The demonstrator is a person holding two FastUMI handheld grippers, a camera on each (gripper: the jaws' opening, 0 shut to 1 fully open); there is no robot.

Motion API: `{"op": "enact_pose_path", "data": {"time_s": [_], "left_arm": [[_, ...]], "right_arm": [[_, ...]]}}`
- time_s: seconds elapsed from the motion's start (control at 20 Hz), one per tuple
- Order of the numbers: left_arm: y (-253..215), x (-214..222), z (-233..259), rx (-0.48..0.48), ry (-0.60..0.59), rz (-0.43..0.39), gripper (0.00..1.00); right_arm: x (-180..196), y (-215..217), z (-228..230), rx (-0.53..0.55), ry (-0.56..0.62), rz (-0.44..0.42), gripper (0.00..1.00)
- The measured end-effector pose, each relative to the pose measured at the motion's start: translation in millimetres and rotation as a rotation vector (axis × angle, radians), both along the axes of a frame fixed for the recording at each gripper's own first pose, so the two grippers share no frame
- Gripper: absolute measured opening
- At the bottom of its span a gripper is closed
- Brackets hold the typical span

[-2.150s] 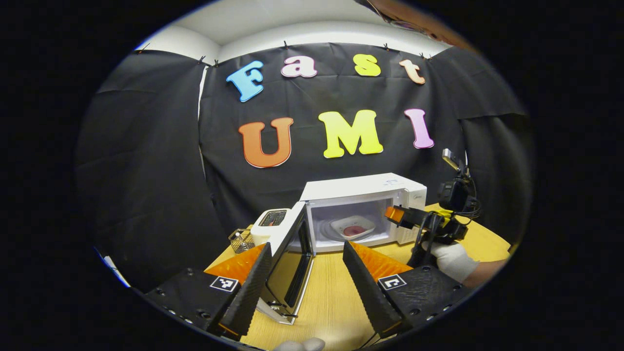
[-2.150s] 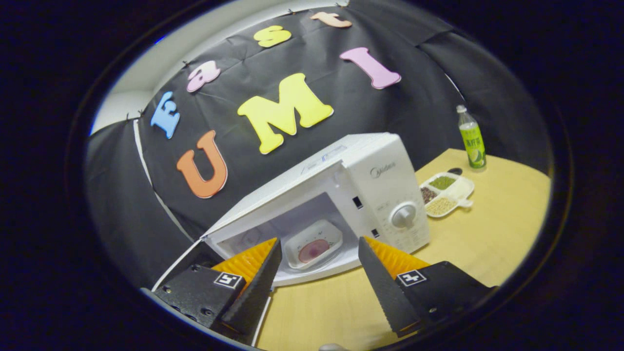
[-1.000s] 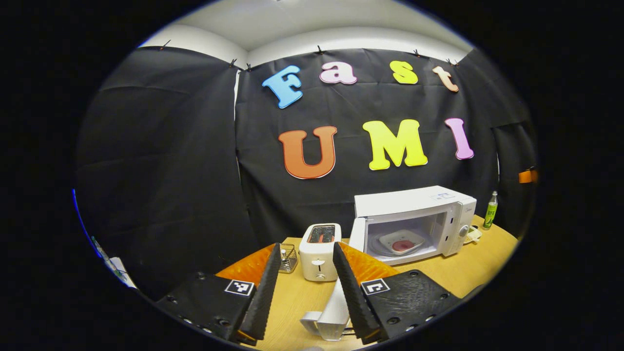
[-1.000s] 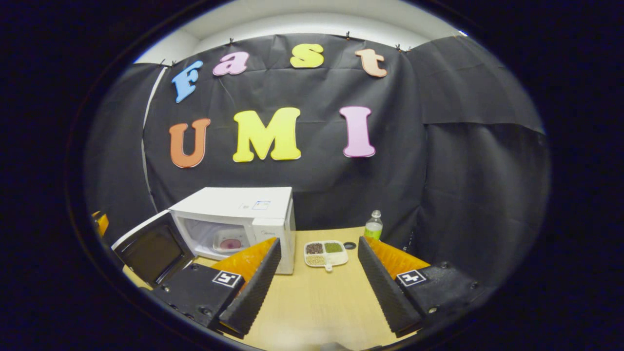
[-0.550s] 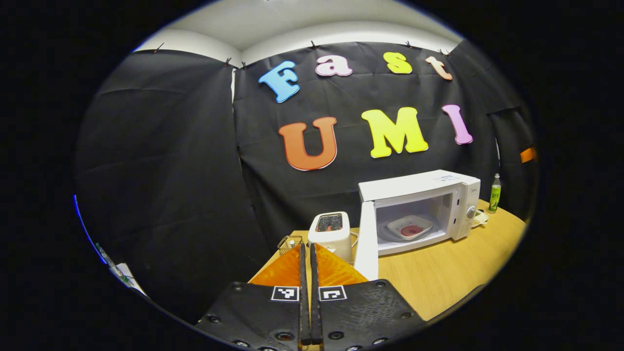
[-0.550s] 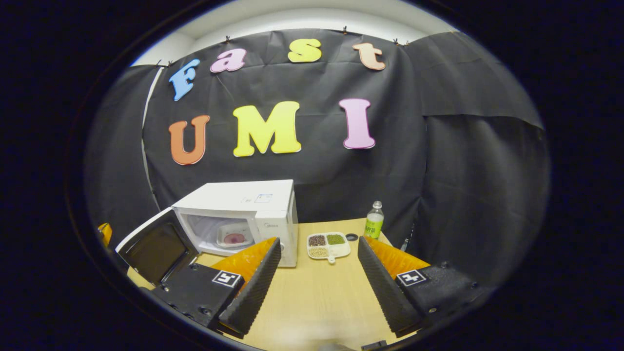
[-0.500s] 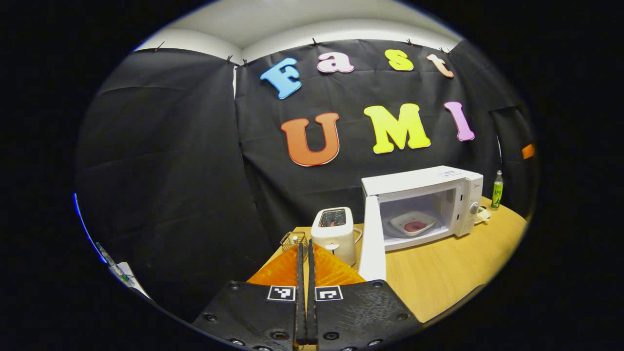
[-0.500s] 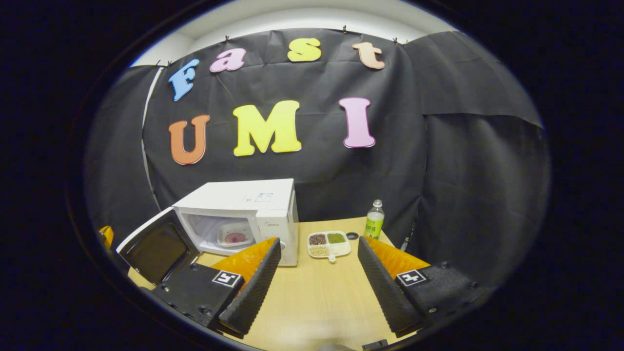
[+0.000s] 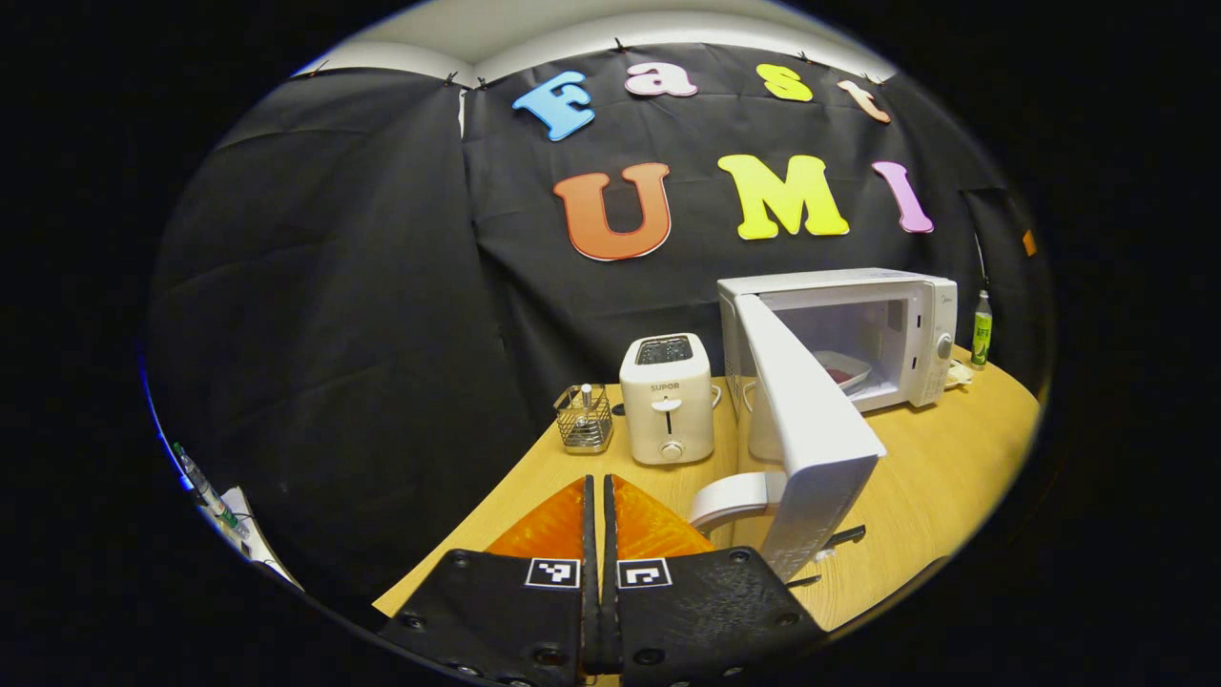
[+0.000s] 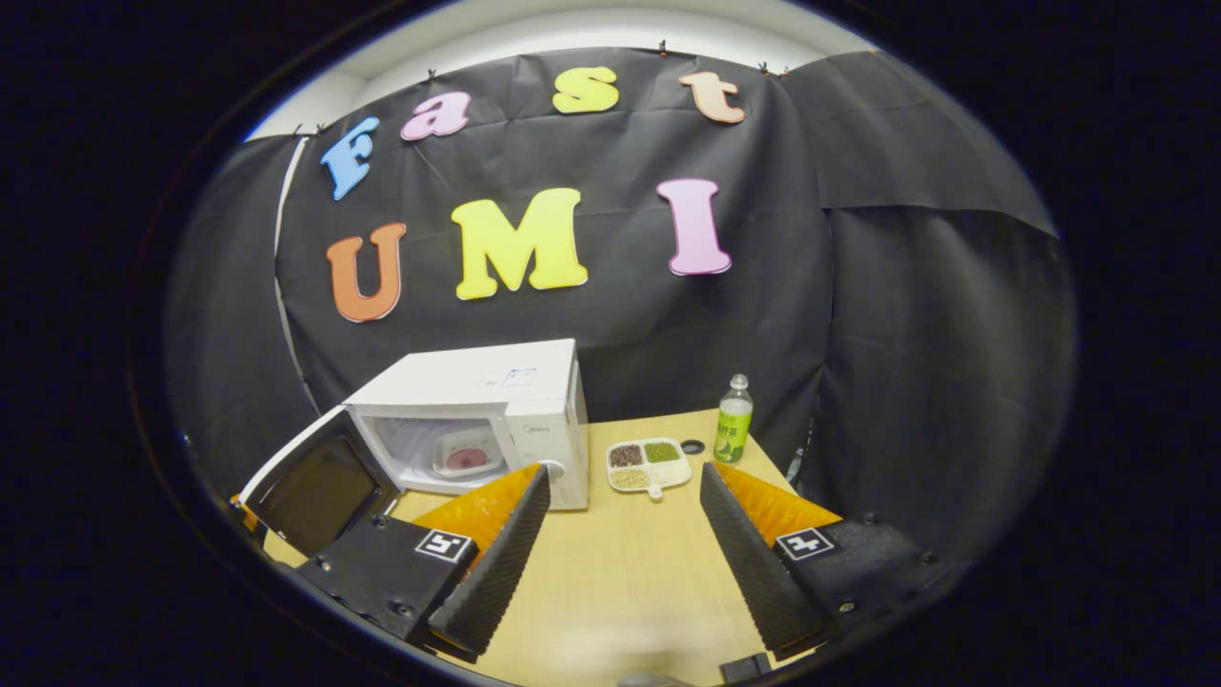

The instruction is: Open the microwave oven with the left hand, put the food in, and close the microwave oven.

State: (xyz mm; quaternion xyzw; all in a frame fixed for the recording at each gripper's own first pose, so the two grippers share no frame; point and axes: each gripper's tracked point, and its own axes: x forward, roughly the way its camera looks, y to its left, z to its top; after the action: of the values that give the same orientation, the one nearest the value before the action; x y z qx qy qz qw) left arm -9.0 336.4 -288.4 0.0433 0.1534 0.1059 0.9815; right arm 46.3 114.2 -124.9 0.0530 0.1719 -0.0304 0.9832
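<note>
Left gripper down low by the near edge of the table, fingers pressed flat together, nothing between them. Just beside its right finger: the white handle of the door. Touching or not, hard to tell. Door swung partway, outer white face turned this way, hiding part of the oven mouth.

Microwave at the back right of the table, white, with a round knob on its right panel. Inside, past the door edge, a white plate with something red on it. Food plain to see in the right gripper view: pink-red, round, on the plate inside the microwave, in the middle of the floor of the oven. Door there seen from its dark inner side, hanging out to the left.

Right gripper held over bare table, well apart from the microwave, fingers spread wide, holding nothing.

Left of the microwave in the left gripper view: a cream toaster, then a small wire basket just beside it. To the right of the microwave, a green bottle near the wall. In the right gripper view, that bottle upright at the back, a small dark ring beside it, and a white tray with three kinds of beans between the microwave and the bottle.
</note>
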Motion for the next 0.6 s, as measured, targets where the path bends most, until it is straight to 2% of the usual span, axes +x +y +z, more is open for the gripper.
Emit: {"op": "enact_pose_path", "data": {"time_s": [0.05,0.1,0.15,0.2,0.4,0.45,0.5,0.55,0.6], "left_arm": [[-4.4,0.3,-1.0,-0.001,-0.001,-0.011,0.00],[-4.7,0.7,-1.3,0.008,0.001,-0.008,0.00],[-6.2,1.4,-0.1,0.008,-0.004,-0.014,0.00],[-10.5,2.5,0.7,0.001,-0.007,-0.021,0.00],[-32.5,3.5,-0.5,-0.012,-0.007,-0.053,0.00],[-41.9,4.6,0.9,-0.013,-0.011,-0.064,0.00],[-51.1,4.7,1.7,-0.016,-0.012,-0.075,0.00],[-61.6,6.6,3.0,-0.021,-0.017,-0.088,0.00],[-73.4,6.6,2.8,-0.029,-0.020,-0.100,0.00]], "right_arm": [[-0.6,-1.6,-1.3,0.003,0.005,-0.006,1.00],[-1.1,-3.2,-2.8,0.008,0.012,-0.008,0.92],[-1.5,-2.8,-4.4,0.016,0.019,-0.006,0.92],[-1.4,-2.5,-5.2,0.020,0.024,-0.003,1.00],[0.9,-1.3,-2.3,0.028,0.026,0.018,1.00],[1.6,-1.4,-1.0,0.029,0.023,0.021,0.92],[2.7,-2.1,-0.4,0.029,0.024,0.026,1.00],[3.3,-2.5,-1.6,0.030,0.027,0.032,1.00],[4.1,-3.1,-2.1,0.032,0.028,0.037,0.92]]}}
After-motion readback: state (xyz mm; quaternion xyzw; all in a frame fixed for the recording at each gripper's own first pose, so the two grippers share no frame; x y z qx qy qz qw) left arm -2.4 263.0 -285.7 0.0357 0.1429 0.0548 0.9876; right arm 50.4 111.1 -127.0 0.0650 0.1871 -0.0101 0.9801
